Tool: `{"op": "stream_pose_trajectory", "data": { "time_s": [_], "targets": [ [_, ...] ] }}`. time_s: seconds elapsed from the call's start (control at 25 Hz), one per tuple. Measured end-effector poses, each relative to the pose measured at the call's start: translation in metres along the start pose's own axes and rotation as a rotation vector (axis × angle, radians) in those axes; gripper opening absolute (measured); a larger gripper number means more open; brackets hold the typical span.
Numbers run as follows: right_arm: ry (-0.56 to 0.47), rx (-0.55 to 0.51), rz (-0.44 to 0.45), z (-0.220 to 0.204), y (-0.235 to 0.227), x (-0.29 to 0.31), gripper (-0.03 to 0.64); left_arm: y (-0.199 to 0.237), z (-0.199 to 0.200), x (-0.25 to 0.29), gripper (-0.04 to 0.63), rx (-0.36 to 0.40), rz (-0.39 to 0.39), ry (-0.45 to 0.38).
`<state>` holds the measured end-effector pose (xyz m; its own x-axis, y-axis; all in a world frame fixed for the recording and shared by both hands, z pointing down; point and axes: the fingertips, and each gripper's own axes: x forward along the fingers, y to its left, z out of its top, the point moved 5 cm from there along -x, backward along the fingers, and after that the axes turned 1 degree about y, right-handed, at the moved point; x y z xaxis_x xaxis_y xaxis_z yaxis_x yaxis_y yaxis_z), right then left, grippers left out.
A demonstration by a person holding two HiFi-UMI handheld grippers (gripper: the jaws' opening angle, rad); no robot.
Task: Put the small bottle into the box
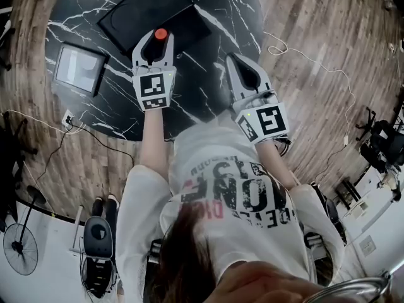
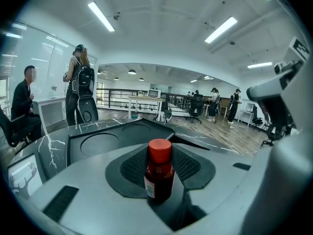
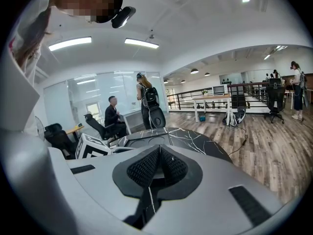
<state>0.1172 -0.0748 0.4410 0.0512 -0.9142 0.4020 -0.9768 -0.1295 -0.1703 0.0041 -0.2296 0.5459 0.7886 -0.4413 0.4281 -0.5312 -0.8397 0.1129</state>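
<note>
A small dark-red bottle (image 2: 159,174) with a red cap (image 1: 160,34) stands upright between the pads of my left gripper (image 1: 155,41), which is shut on it. The bottle hangs over the near edge of the black box (image 1: 154,12), a flat tray with round recesses (image 2: 100,144) on the dark marble table. My right gripper (image 1: 233,60) is lower right of the box, above the table's near side. Its ribbed pads (image 3: 146,166) are pressed together with nothing between them.
A white framed picture (image 1: 79,67) lies on the table (image 1: 82,24) left of the box. A white cable (image 1: 297,55) runs over the wooden floor at the right. People, desks and chairs are in the room beyond the table.
</note>
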Motion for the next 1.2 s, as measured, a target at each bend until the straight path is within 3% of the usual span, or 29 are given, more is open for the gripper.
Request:
{"op": "stream_pose_trajectory", "data": {
  "time_s": [1.2],
  "targets": [
    [-0.005,0.009,0.012,-0.002,0.01,0.0,0.002,-0.012,-0.015,-0.015,0.143,0.076,0.015,0.094]
  ]
}}
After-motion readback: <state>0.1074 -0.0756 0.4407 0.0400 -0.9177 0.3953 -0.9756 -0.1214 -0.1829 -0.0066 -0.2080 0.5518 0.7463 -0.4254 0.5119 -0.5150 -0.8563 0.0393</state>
